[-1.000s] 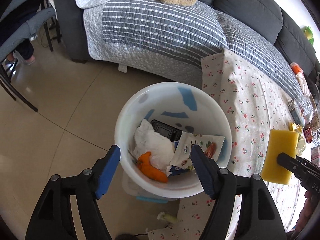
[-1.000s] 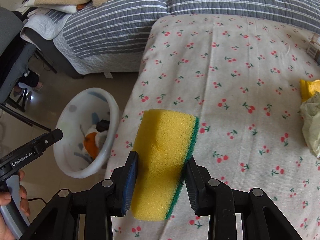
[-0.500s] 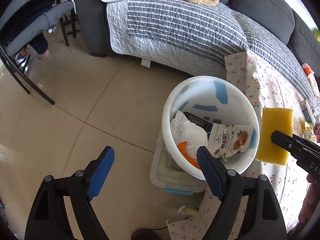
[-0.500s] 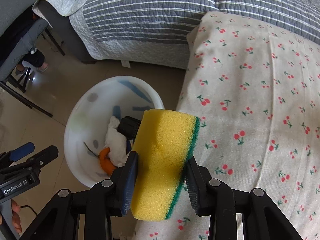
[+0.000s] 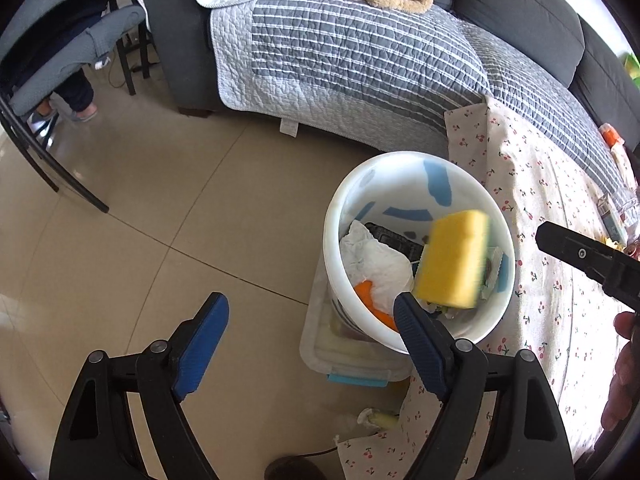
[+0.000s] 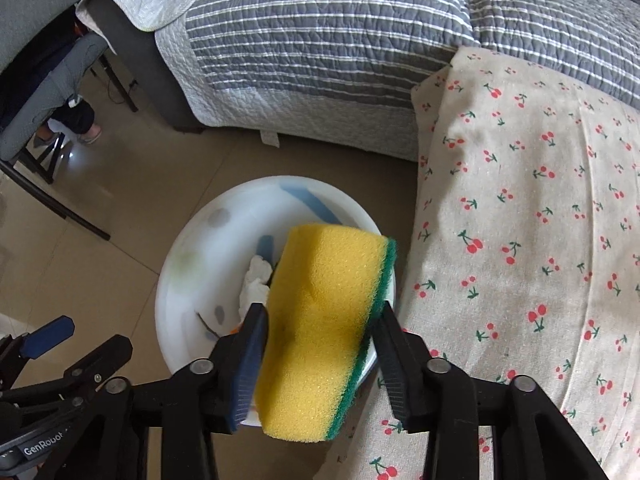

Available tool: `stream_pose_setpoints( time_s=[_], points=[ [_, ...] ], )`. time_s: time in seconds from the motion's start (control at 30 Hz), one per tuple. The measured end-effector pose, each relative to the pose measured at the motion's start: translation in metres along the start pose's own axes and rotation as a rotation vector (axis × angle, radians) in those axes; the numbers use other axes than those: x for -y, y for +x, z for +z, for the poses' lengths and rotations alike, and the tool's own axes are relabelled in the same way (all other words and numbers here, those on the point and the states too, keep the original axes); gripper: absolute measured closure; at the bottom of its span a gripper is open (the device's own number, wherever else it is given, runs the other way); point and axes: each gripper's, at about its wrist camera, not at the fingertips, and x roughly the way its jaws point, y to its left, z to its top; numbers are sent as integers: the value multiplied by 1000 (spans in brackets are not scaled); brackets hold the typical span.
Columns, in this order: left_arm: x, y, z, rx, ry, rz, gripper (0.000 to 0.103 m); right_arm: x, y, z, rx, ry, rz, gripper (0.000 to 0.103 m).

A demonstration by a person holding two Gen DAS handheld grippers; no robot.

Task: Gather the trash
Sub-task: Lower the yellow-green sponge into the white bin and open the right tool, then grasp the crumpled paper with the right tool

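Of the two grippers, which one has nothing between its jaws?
The left gripper: its blue jaws stand apart over bare floor; the right gripper, opening, has the yellow sponge.

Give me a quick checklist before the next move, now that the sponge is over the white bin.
1. Sponge over the bin opening: ok, in both views.
2. Right gripper letting go: ok, jaws opening, sponge between them; the left-wrist view shows it clear of that gripper.
3. Left gripper out of the way: ok, open and empty, beside the bin.
4. Room in the bin: ok, trash lies only at the bottom.
5. More trash on the cloth: ok, items at its far edge.
6. Sponge settled inside: cannot tell.
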Motion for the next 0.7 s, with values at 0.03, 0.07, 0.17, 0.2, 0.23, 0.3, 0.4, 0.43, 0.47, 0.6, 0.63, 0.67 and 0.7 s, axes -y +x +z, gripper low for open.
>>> stream_pose_setpoints(
  time_s=[0.03, 0.07, 0.17, 0.2, 0.23, 0.3, 0.4, 0.43, 0.47, 0.6, 0.63, 0.67, 0.7],
  points=[
    [0, -1, 0, 1, 1, 0, 16, 2, -2, 0, 4, 10, 5, 34],
    [0, -1, 0, 2, 1, 0, 16, 3, -4, 1, 5, 17, 6, 33],
    [2, -3, -1, 6, 0, -2, 16, 9, -9, 1, 7, 26, -18, 32],
    [3, -3, -1, 7, 0, -2, 16, 12, -11, 1, 9, 28, -23, 31],
    [3, -4, -1, 9, 1, -3, 16, 14, -13, 0, 10, 31, -26, 30],
    [6, -5, -2, 11, 5, -2, 16, 20, -17, -1, 10, 36, -36, 29],
    [12, -8, -2, 16, 12, 0, 15, 29, -24, -4, 12, 39, -52, 26],
    [15, -8, -2, 17, 16, -1, 13, 32, -27, -6, 14, 38, -57, 25],
    [18, -9, -2, 18, 18, -2, 11, 36, -29, -7, 15, 36, -62, 24],
    [33, -12, -1, 26, 38, -2, 4, 47, -41, -13, 22, 11, -99, 18],
    [38, -13, -1, 29, 43, -2, 3, 50, -44, -14, 25, 1, -111, 17],
    [43, -14, 0, 34, 48, -3, 2, 54, -47, -16, 28, -9, -124, 14],
    [48, -15, 0, 36, 54, -5, 1, 57, -50, -18, 31, -18, -140, 13]
  ],
)
